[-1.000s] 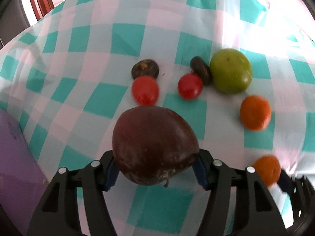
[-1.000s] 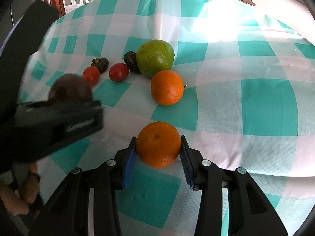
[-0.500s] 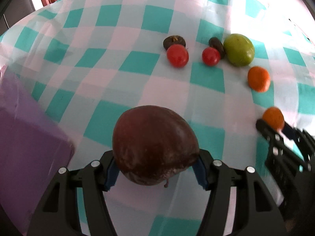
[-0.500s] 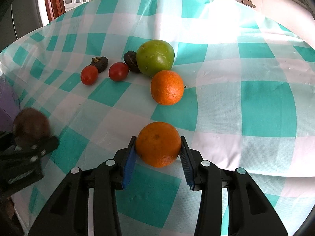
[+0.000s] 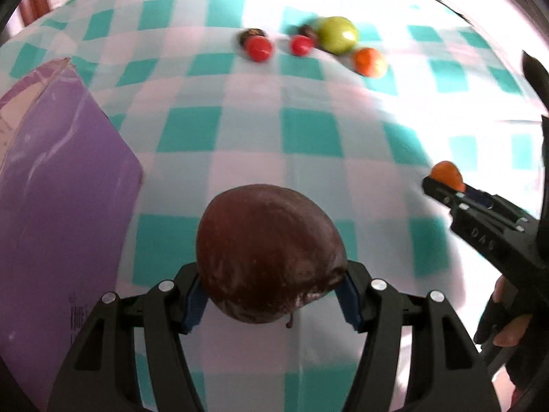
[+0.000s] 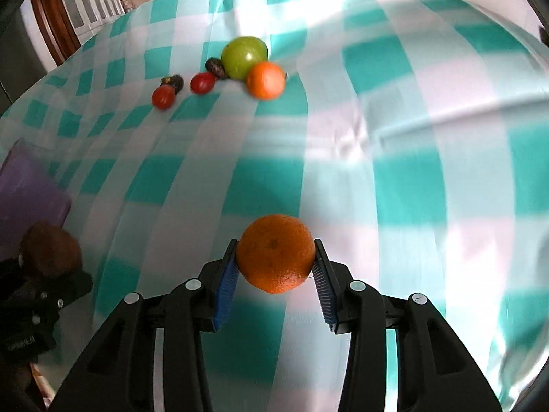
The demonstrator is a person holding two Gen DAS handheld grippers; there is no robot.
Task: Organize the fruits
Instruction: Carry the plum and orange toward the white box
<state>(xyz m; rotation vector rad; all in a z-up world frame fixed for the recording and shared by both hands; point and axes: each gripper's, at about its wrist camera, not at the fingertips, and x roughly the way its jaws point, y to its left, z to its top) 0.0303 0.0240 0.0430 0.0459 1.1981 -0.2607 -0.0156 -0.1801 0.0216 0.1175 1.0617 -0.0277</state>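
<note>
My left gripper is clenched on the dark brown fruit, right gripper on an orange. Both have lifted back from the bench over the last second. The purple box has come in at 9 o'clock, likely the drop-off. Far off at 12 o'clock lie two tomatoes, a green fruit and a second orange.

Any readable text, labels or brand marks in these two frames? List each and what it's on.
"DAS": partly legible embossed letters on the side of the right tongs, seen from the left wrist view; uncertain.
Dark print on the purple box, lower edge: too blurred to read.
Light lettering on the left tongs' body, in the right wrist view: too blurred to read.
Nothing on the fruit.
</note>
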